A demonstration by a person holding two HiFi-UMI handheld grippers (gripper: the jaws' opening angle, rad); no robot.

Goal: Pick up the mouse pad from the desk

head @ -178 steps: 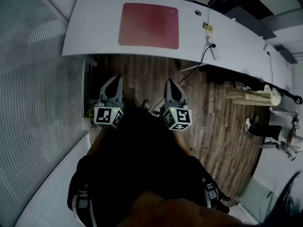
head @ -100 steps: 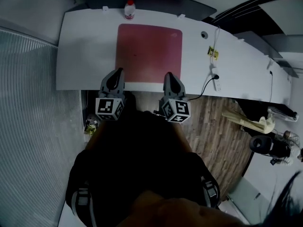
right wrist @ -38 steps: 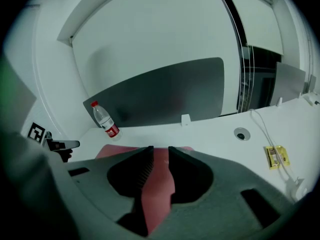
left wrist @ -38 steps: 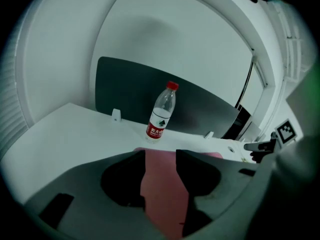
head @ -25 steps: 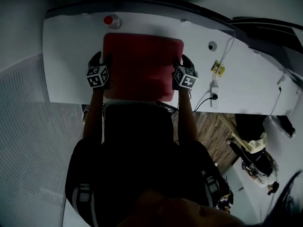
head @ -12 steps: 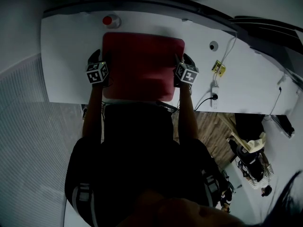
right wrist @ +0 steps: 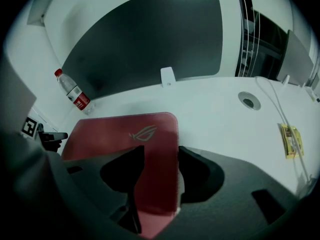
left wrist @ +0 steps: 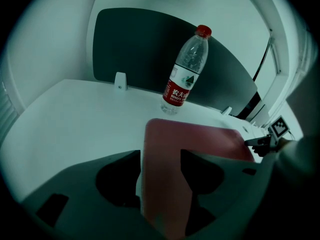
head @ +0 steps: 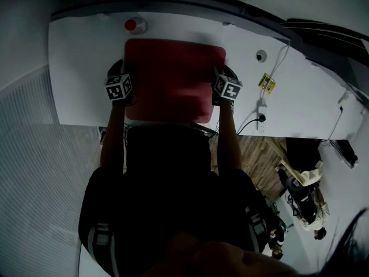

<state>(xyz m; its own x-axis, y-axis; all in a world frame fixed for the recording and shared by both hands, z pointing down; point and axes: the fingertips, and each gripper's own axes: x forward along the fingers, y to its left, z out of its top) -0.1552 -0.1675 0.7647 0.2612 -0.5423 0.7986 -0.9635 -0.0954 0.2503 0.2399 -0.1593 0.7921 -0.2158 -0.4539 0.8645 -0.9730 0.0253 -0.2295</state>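
Observation:
A red mouse pad [head: 173, 79] lies flat on the white desk [head: 81, 68]. My left gripper [head: 122, 69] is at the pad's left edge and my right gripper [head: 221, 71] at its right edge, both pointing steeply down. In the left gripper view the left gripper [left wrist: 160, 184] stands open, its jaws straddling the pad [left wrist: 200, 139] edge. The right gripper [right wrist: 160, 181] is also open, with the pad [right wrist: 125, 134] and its right edge between the jaws. Neither pair of jaws presses on the pad.
A water bottle [left wrist: 185, 74] with a red cap [head: 131, 25] stands just behind the pad's far left corner. To the right are a cable hole [head: 261, 55], a yellow tag [head: 266, 82] and a power strip [head: 259, 105]. A dark panel [right wrist: 150, 34] backs the desk.
The person walked up to the desk and both grippers reached out to the pad's two side edges. Over the last second they sank a little closer to the desk.

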